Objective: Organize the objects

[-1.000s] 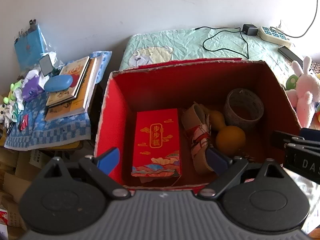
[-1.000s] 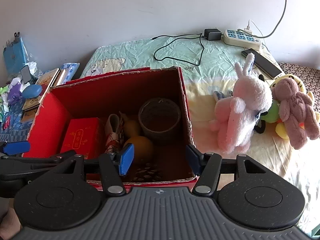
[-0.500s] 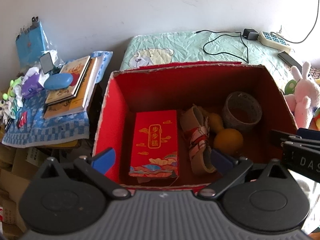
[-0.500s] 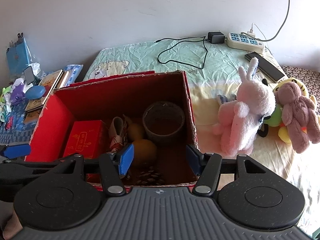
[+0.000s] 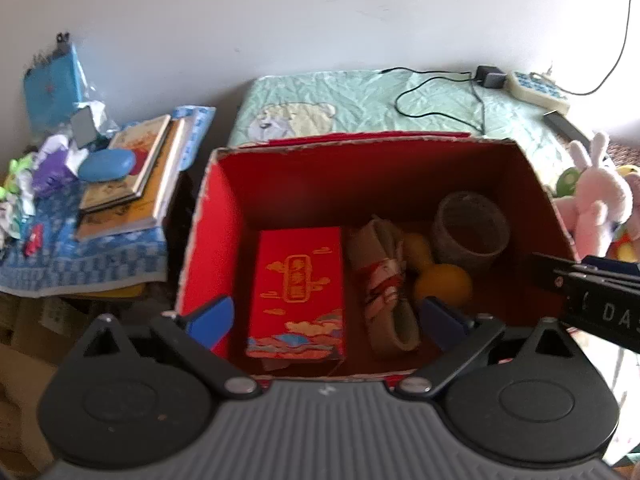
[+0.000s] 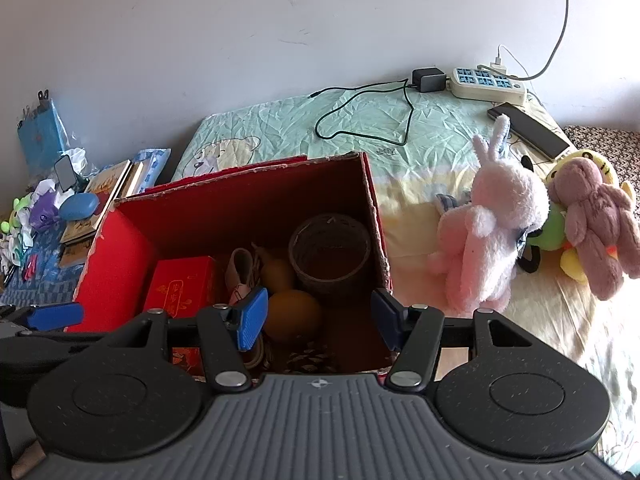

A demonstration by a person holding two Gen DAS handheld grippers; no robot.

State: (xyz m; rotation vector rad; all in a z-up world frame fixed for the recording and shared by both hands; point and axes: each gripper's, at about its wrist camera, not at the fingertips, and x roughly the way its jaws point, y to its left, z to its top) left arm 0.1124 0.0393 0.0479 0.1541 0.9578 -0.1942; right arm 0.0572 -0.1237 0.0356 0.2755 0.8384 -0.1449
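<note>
Left gripper (image 5: 328, 320) spread wide, empty, above open red cardboard box (image 5: 208, 240). Right gripper (image 6: 318, 322) likewise apart, empty. Inside box: red gift box (image 5: 298, 292), gourd (image 5: 438, 280), woven basket (image 5: 472, 228). Pink plush rabbit (image 6: 492, 236) on bed right of box.

a plain white wall (image 6: 240, 40) runs behind a bed (image 6: 360, 128) with a wrinkled pale green sheet, yellow toward the front. a low side table (image 5: 80, 256) under a blue checked cloth stands left of the bed. bright daylight falls from the right.
</note>
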